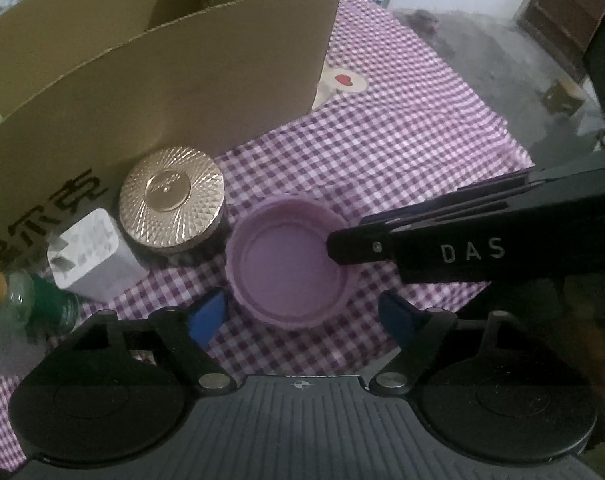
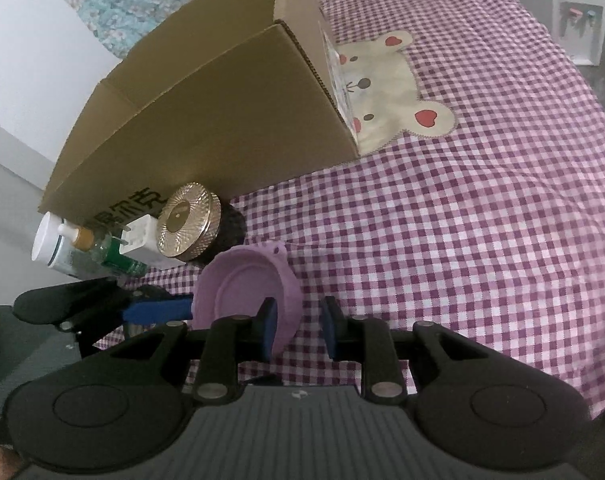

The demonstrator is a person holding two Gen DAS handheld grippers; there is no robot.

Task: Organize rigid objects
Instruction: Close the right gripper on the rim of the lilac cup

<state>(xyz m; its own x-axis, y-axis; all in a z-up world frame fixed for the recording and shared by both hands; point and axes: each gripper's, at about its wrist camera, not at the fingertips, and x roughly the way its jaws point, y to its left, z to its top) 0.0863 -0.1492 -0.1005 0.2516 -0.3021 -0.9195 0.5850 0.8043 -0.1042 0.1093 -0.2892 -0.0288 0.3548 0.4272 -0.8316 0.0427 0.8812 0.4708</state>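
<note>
A purple lid (image 1: 286, 268) hangs tilted just over the checked cloth, its hollow side facing the left wrist camera. My right gripper (image 1: 342, 236) comes in from the right and is shut on the lid's right rim. In the right wrist view that rim (image 2: 290, 300) runs between the blue pads of the right gripper (image 2: 298, 320), one pad inside the lid and one outside. My left gripper (image 1: 302, 314) stands open wide around the lid, both pads clear of it. One of its blue fingers (image 2: 158, 308) shows left of the lid.
A tall cardboard box (image 1: 162, 80) stands right behind. Along its wall sit a gold-lidded jar (image 1: 170, 208), a white plug charger (image 1: 90, 256) and a green-labelled bottle (image 1: 22, 308). The checked cloth (image 2: 482, 240) with a bear patch (image 2: 402, 92) spreads right; its edge drops to the floor (image 1: 482, 80).
</note>
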